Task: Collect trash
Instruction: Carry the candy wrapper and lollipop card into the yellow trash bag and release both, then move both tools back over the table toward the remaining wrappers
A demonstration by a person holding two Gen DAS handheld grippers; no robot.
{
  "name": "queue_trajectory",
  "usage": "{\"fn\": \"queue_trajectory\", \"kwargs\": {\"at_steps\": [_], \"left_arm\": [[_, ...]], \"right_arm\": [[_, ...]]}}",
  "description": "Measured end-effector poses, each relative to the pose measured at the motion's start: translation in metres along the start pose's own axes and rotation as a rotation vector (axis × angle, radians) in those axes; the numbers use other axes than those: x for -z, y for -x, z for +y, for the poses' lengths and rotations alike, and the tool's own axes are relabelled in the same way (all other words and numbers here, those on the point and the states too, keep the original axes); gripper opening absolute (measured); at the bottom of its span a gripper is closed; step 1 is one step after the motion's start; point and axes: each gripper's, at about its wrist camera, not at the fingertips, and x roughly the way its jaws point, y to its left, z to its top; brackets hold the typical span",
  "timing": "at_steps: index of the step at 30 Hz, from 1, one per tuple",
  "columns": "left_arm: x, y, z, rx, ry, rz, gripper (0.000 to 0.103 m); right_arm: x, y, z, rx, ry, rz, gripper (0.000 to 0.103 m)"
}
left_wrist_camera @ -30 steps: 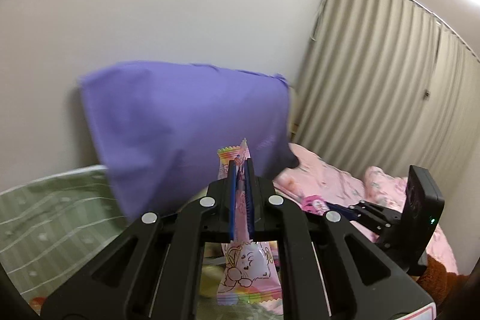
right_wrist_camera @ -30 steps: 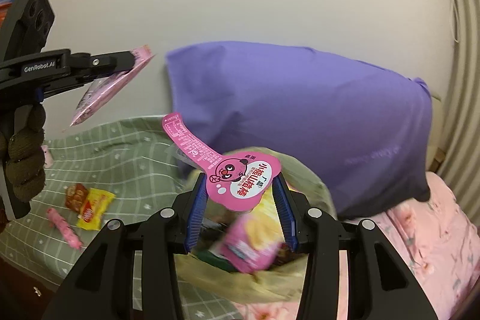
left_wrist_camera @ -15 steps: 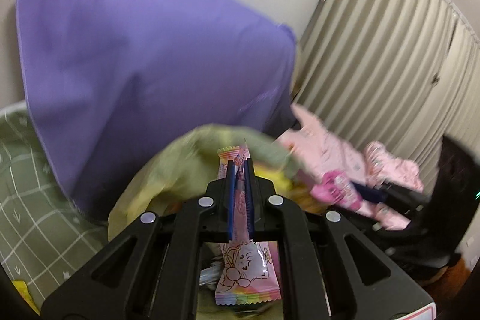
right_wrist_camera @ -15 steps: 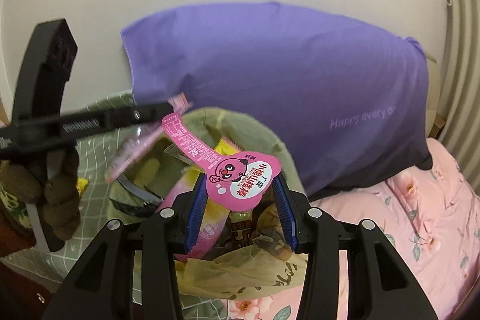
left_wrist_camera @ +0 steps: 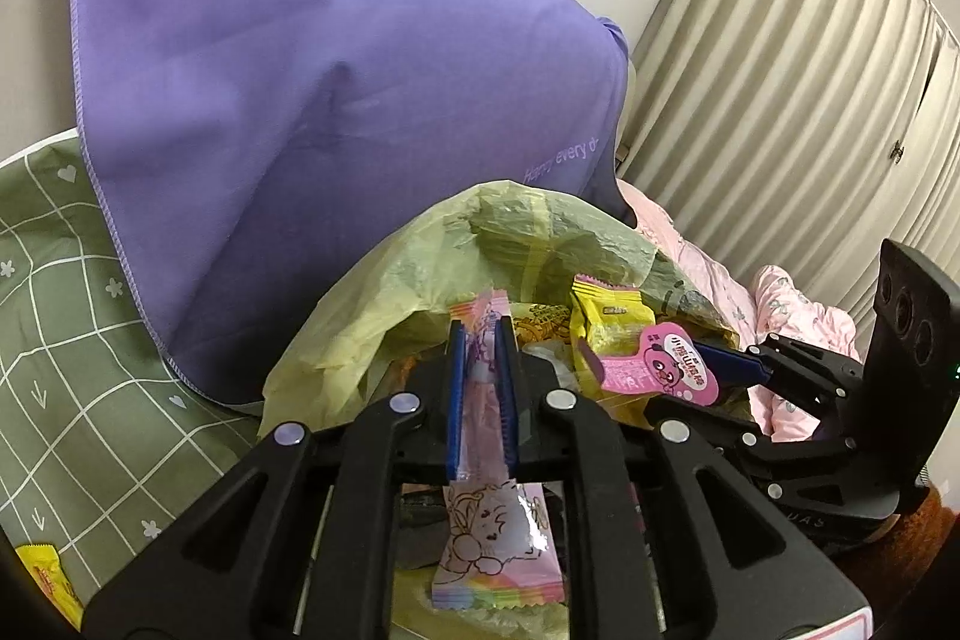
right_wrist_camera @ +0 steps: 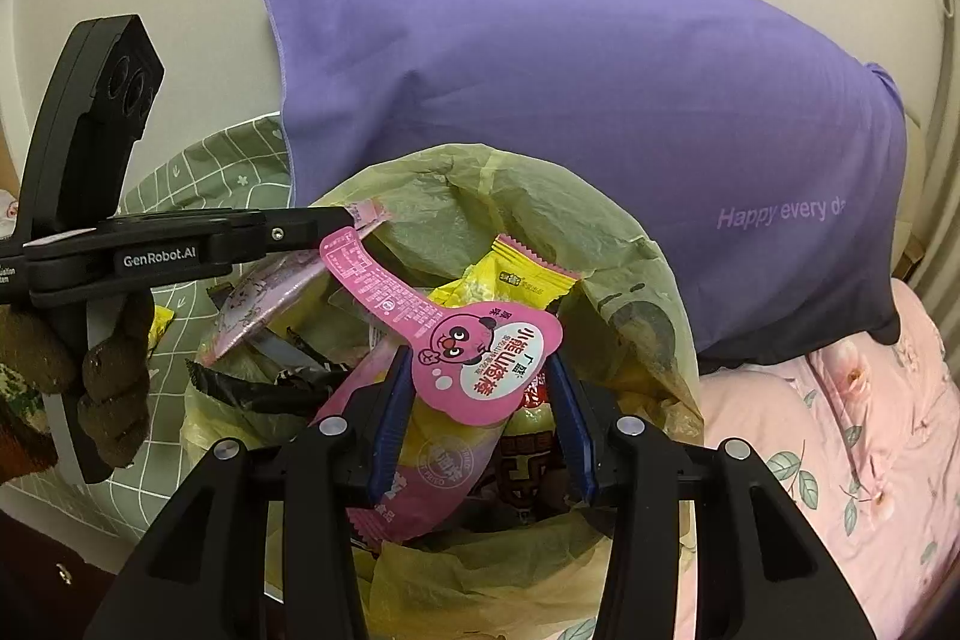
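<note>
My left gripper (left_wrist_camera: 480,334) is shut on a pink cartoon candy wrapper (left_wrist_camera: 495,550), held over the open mouth of a yellow-green trash bag (left_wrist_camera: 372,322). It also shows in the right wrist view (right_wrist_camera: 351,217), with the wrapper (right_wrist_camera: 264,298) hanging into the bag (right_wrist_camera: 636,280). My right gripper (right_wrist_camera: 477,376) holds a pink bear-shaped snack package (right_wrist_camera: 480,364) between its fingers, just above the bag's contents. That package also shows in the left wrist view (left_wrist_camera: 660,367). Several wrappers lie inside the bag, among them a yellow one (right_wrist_camera: 510,280).
A purple pillow (right_wrist_camera: 570,100) leans on the wall behind the bag. A green checked sheet (left_wrist_camera: 72,340) lies left with a yellow wrapper (left_wrist_camera: 48,580) on it. A pink floral blanket (right_wrist_camera: 852,430) lies right. Beige curtains (left_wrist_camera: 780,100) hang at far right.
Both grippers moved down and closer over the trash bag. The left gripper swung from high near the wall to the bag's mouth with its wrapper. Both still hold their items.
</note>
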Motion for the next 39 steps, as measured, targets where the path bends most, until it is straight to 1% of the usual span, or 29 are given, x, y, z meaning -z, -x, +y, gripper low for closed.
{"fn": "queue_trajectory", "kwargs": {"at_steps": [1, 3, 5, 7, 11, 13, 14, 15, 19, 23, 25, 27, 30, 36, 37, 39], "left_arm": [[0.000, 0.001, 0.002, -0.001, 0.002, 0.003, 0.016], [0.000, 0.005, 0.003, 0.001, 0.003, 0.004, 0.027], [-0.003, 0.007, 0.003, -0.001, 0.002, 0.003, 0.031], [-0.002, 0.011, 0.002, 0.001, 0.001, 0.000, 0.032], [-0.004, 0.017, 0.000, 0.007, -0.007, -0.004, 0.041], [-0.005, 0.022, -0.001, 0.015, -0.001, -0.011, 0.044], [-0.006, 0.026, -0.001, 0.018, 0.004, -0.016, 0.046], [-0.006, 0.029, -0.001, 0.019, 0.007, -0.022, 0.048], [-0.009, 0.041, -0.001, 0.013, 0.012, -0.038, 0.050], [-0.008, 0.063, 0.004, -0.004, 0.035, -0.071, 0.052], [-0.003, 0.077, 0.009, -0.018, 0.043, -0.088, 0.056], [0.002, 0.094, 0.016, -0.046, 0.049, -0.104, 0.058], [0.015, 0.117, 0.036, -0.118, 0.057, -0.116, 0.058], [0.049, 0.171, 0.096, -0.293, 0.150, -0.142, 0.058], [0.058, 0.185, 0.111, -0.336, 0.174, -0.149, 0.058], [0.073, 0.203, 0.130, -0.395, 0.204, -0.155, 0.058]], "right_arm": [[0.001, 0.000, -0.001, -0.001, -0.009, -0.002, 0.042], [0.002, 0.002, -0.002, 0.005, -0.027, -0.009, 0.043], [0.003, 0.006, -0.003, 0.018, -0.037, -0.018, 0.043], [0.005, 0.010, -0.004, 0.028, -0.044, -0.023, 0.043], [0.007, 0.016, -0.002, 0.043, -0.050, -0.027, 0.043], [0.008, 0.019, 0.000, 0.047, -0.054, -0.030, 0.051], [0.008, 0.021, 0.002, 0.048, -0.057, -0.036, 0.053], [0.008, 0.022, 0.003, 0.049, -0.058, -0.038, 0.053], [0.007, 0.028, 0.009, 0.054, -0.067, -0.051, 0.053], [0.004, 0.035, 0.017, 0.053, -0.063, -0.069, 0.053], [0.001, 0.038, 0.023, 0.046, -0.059, -0.078, 0.053], [-0.003, 0.039, 0.032, 0.033, -0.057, -0.089, 0.053], [-0.008, 0.039, 0.047, 0.009, -0.052, -0.103, 0.053], [-0.019, 0.030, 0.095, -0.074, -0.010, -0.126, 0.053], [-0.021, 0.028, 0.102, -0.085, -0.005, -0.127, 0.053], [-0.022, 0.022, 0.119, -0.117, 0.004, -0.124, 0.053]]}}
